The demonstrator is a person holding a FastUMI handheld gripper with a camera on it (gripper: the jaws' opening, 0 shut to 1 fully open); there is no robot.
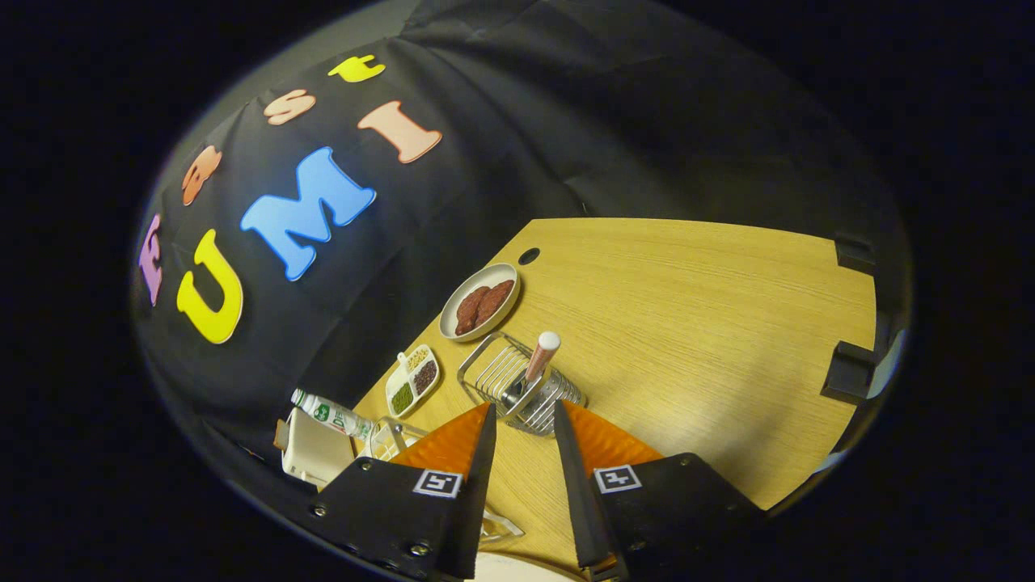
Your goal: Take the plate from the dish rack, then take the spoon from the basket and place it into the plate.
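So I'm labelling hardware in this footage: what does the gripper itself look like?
The gripper has two tapered, wedge-shaped fingers that narrow toward the tips. Each sits on a black angular block fastened with small screws, and each block carries a square black-and-white marker. No cables visible.

Colours on the pale wood-grain tabletop (687,323)

Silver wire basket (517,388) holds a pink-handled, white-tipped spoon (540,357); at its 11 o'clock, a grey round plate (453,319) of reddish-brown food.

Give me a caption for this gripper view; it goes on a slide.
Open gripper nears the wire basket holding the spoon on the wooden table.
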